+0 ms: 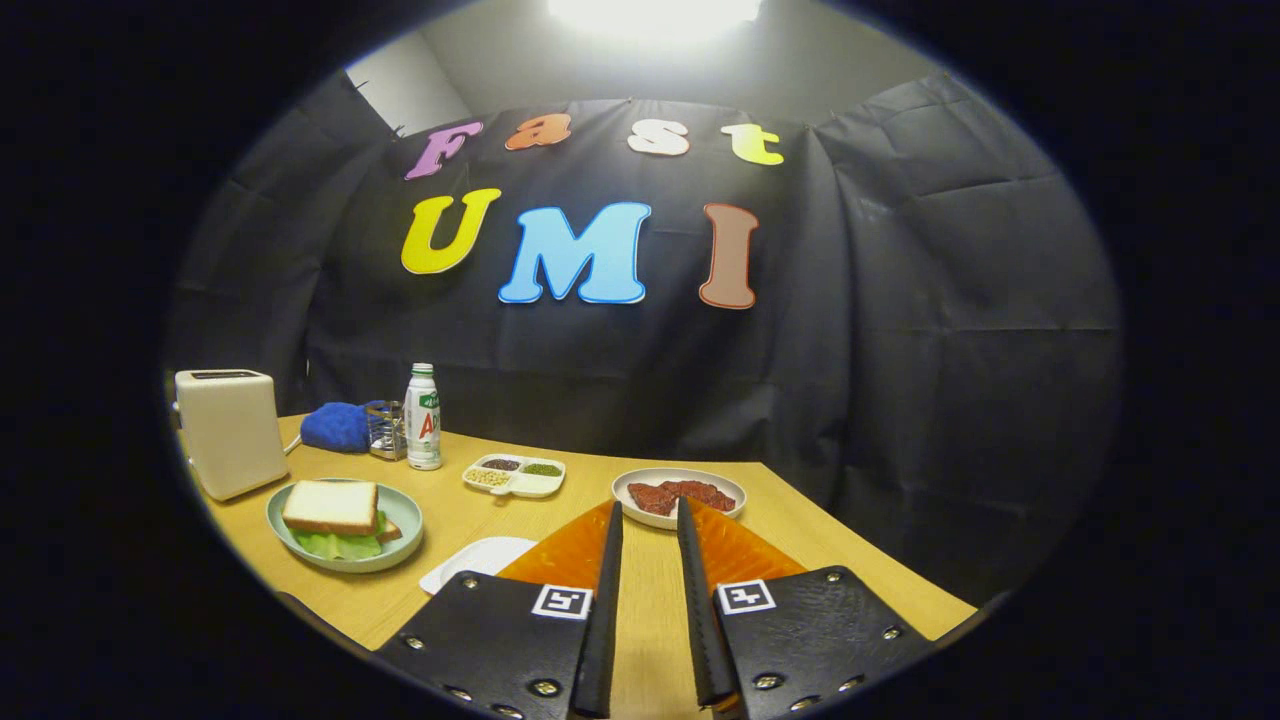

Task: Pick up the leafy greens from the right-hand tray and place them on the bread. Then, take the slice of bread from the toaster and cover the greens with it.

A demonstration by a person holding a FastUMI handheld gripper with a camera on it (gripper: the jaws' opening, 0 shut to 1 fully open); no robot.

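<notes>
On the wooden tabletop (640, 590), the green plate (400, 545) holds a bread slice (331, 505) lying over leafy greens (340, 545), beside the toaster (228, 432). That stack lies well left of the gripper (650, 515), whose fingers stand slightly apart, holding nothing.

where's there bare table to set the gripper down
Bare table lies between the open gripper fingers, short of the meat plate, and right of that plate. It is crowded by the toaster, sandwich plate, bottle and bean tray.
</notes>
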